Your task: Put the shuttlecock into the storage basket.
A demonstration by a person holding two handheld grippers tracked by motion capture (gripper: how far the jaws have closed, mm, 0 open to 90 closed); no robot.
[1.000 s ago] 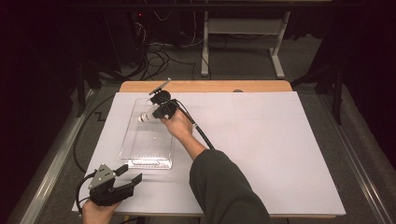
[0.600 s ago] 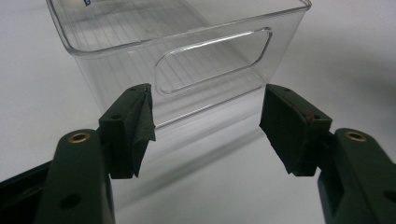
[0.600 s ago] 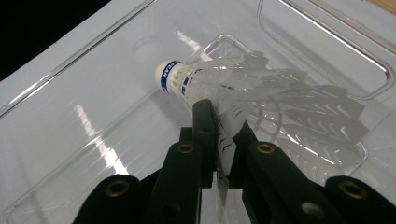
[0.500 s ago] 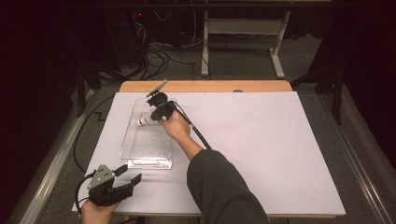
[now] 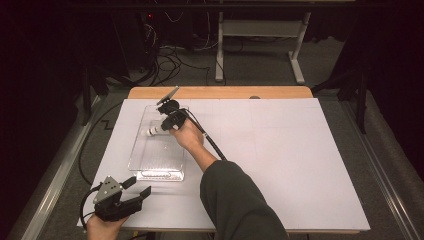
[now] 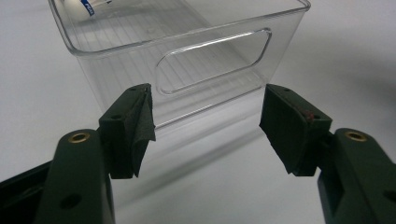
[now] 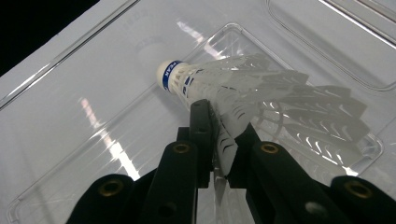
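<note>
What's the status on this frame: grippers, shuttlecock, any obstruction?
Right gripper shut on the shuttlecock skirt, inside the clear bin. Left gripper open, empty, facing the bin's near end. Nothing in the way.

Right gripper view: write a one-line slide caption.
Right gripper pinches a white shuttlecock by its skirt over the clear bin.

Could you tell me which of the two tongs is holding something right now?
The right tongs, over the clear bin, pinch a white shuttlecock by its skirt; the left tongs gape empty.
</note>
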